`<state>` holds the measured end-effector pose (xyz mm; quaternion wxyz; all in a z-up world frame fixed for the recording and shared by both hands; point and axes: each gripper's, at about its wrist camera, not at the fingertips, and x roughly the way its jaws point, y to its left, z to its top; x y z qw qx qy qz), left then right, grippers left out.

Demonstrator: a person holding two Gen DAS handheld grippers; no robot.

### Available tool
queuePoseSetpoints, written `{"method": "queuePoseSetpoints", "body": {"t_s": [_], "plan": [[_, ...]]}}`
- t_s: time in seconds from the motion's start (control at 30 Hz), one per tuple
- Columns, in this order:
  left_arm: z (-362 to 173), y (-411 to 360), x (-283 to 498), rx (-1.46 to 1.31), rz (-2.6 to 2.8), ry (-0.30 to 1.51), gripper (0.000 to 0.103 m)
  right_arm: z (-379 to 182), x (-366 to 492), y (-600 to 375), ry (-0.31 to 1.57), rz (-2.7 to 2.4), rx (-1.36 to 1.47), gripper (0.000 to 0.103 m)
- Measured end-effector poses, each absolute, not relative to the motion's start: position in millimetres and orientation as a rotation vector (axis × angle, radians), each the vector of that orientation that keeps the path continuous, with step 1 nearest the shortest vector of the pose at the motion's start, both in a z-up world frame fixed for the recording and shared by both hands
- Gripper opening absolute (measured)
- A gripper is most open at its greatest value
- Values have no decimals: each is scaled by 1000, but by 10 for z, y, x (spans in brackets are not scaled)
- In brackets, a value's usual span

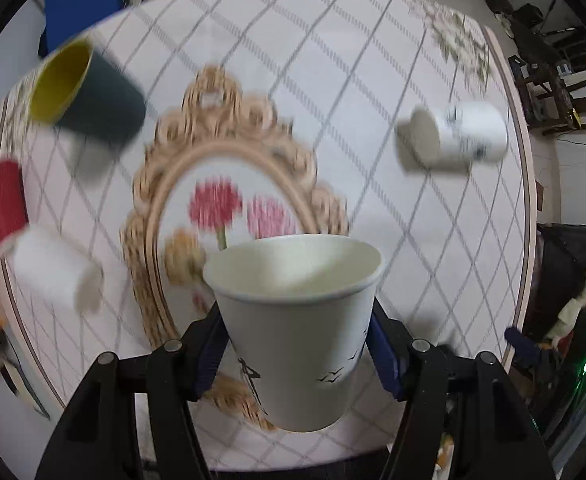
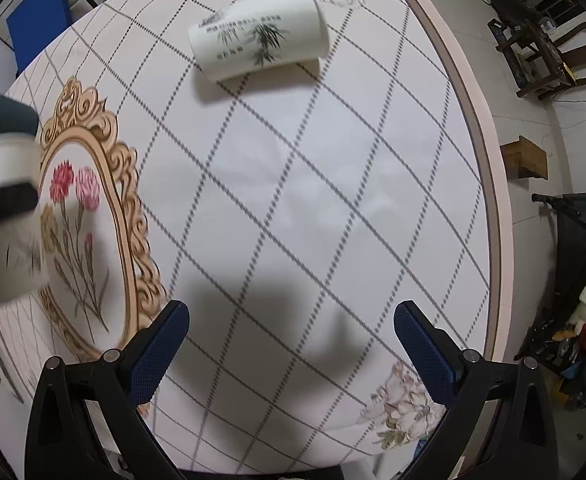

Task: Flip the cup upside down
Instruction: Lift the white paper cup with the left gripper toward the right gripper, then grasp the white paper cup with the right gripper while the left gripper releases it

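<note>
My left gripper (image 1: 293, 344) is shut on a white paper cup (image 1: 297, 320) with small bird prints. It holds the cup above the table, mouth facing away and up. In the right wrist view the same cup (image 2: 7, 216) shows blurred at the far left edge, clamped in the left gripper. My right gripper (image 2: 291, 344) is open and empty above the patterned tablecloth (image 2: 293, 184). A white cup with a bamboo print (image 2: 259, 40) lies on its side at the far end of the table; it also shows in the left wrist view (image 1: 459, 134).
A dark cup with a yellow inside (image 1: 85, 92) lies on its side at the left. A red cup (image 1: 1, 200) and another white cup (image 1: 55, 274) sit near the left edge. Chairs and clutter stand beyond the round table's right edge (image 2: 489, 160).
</note>
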<state>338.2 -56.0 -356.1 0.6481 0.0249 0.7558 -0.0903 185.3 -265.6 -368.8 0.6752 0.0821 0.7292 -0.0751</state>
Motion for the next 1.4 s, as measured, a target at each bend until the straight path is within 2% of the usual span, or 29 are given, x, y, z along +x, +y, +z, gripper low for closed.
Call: {"method": "queuePoseSetpoints", "body": {"t_s": [0.23,0.57,1.17,1.23,1.3,1.4], "plan": [[-3818,-562,2712,-14,-152,1817,61,-3733,1186,-2769,1671,-154,169,103],[-4191,-548,2501,-10,-80,1776,61,-3766,650,-2825,1686,-164,158,103],[-4241,-744,2553,54,-96,1758,63,-3586,756,-2768,1671,-190,176,103],[-4237,-733,2543,61,-99,1751,67,-3576,746,-2799,1669,-196,181,103],[-4228,-743,2544,64,-111,1744,77,-3581,777,-2885,1668,-201,184,103],[-4191,-785,2537,66,-124,1732,82,-3593,836,-2947,1670,-206,188,103]]}}
